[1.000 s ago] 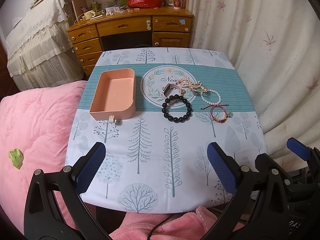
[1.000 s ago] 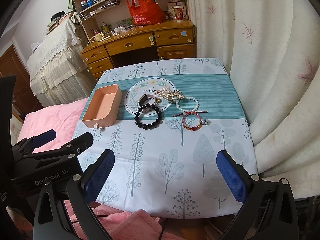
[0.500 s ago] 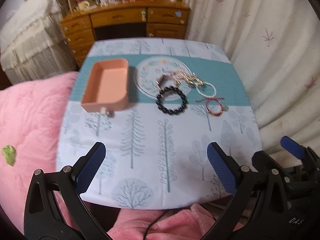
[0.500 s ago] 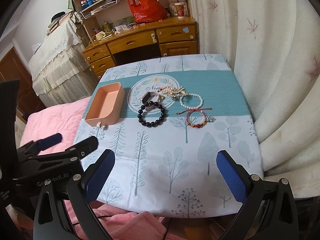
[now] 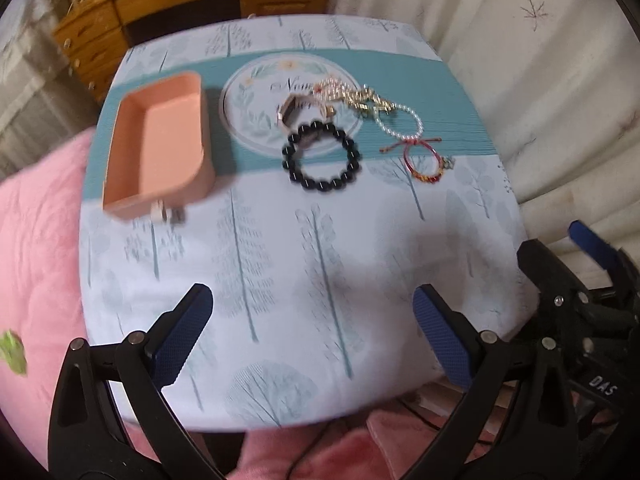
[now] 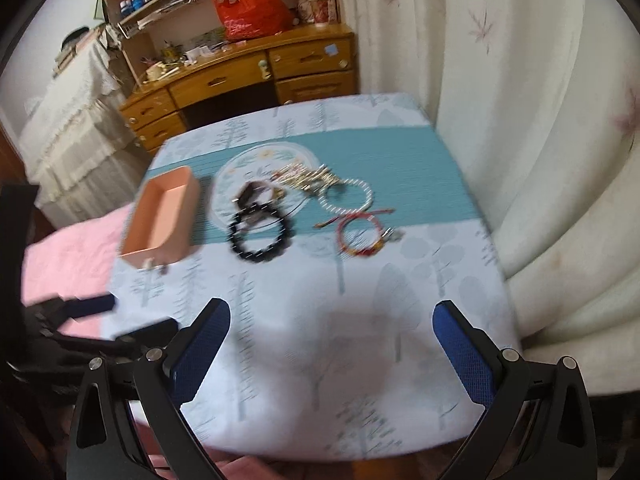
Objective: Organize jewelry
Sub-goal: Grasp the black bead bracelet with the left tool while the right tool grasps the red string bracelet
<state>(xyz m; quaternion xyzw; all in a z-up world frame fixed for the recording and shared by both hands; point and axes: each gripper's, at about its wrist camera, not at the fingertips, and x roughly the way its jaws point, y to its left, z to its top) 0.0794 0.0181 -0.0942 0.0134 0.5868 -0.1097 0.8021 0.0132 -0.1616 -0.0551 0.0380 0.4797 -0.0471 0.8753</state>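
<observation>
An empty peach tray (image 5: 160, 152) (image 6: 164, 216) sits on the left of the tree-print tablecloth (image 5: 280, 260). To its right lies a jewelry cluster: a black bead bracelet (image 5: 321, 157) (image 6: 260, 236), a rose-gold watch (image 5: 292, 112), a gold chain (image 5: 360, 98), a pearl bracelet (image 5: 400, 122) (image 6: 348, 196) and a red cord bracelet (image 5: 422, 160) (image 6: 360, 236). My left gripper (image 5: 312, 336) is open and empty over the table's near edge. My right gripper (image 6: 332, 356) is open and empty, also near the front edge.
A wooden desk (image 6: 248, 80) with a red bag (image 6: 252, 10) stands behind the table. A white curtain (image 6: 520, 120) hangs on the right. Pink bedding (image 5: 36, 240) lies on the left. A small white clip (image 5: 166, 212) lies by the tray's front.
Both grippers have moved forward and lower towards the table, so the tray and jewelry appear nearer. Both stay open; nothing on the table has moved.
</observation>
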